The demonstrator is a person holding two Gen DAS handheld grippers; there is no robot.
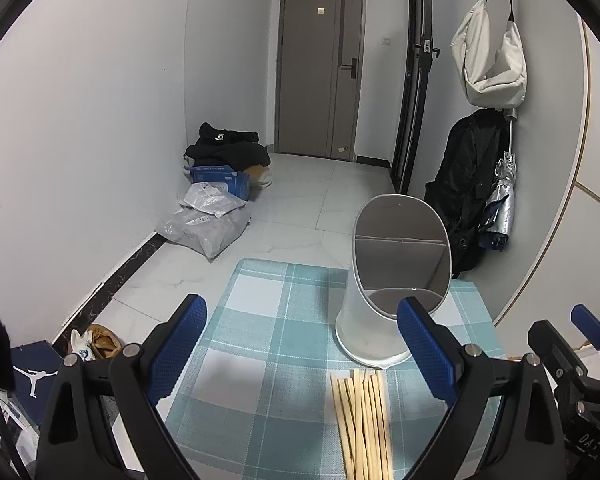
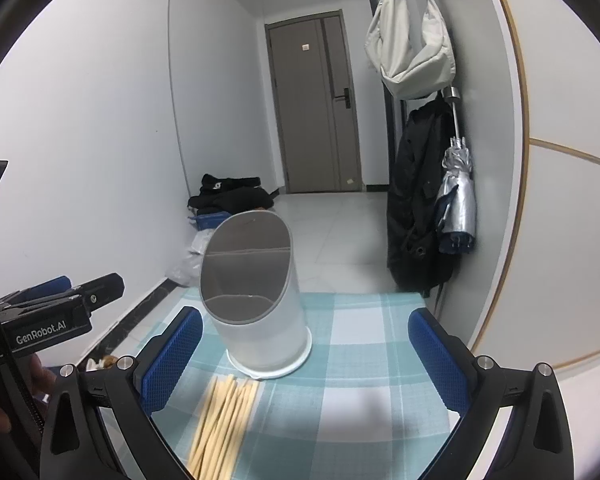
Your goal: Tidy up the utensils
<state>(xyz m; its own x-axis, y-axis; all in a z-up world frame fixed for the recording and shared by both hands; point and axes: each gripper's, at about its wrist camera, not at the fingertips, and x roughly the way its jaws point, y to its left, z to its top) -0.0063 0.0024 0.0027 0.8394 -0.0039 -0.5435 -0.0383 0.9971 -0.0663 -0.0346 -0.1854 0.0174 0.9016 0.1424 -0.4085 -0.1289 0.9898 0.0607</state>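
Both grippers, left (image 1: 302,354) and right (image 2: 305,354), are hovering with jaws spread wide, gripping nothing. The chopsticks (image 1: 362,420) are lying bundled on the checked cloth (image 1: 260,320), just before the white holder (image 1: 396,280).

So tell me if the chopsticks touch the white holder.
Cannot tell. In the right wrist view the chopsticks have tips ending right at the white holder base; neither view plainly shows contact or a gap.

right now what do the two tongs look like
Both tongs share one design: the left tongs and right tongs have black frames with silver rivets and blue textured pads. White "GenRobot.AI" lettering marks the left body, with a black cable beside it.
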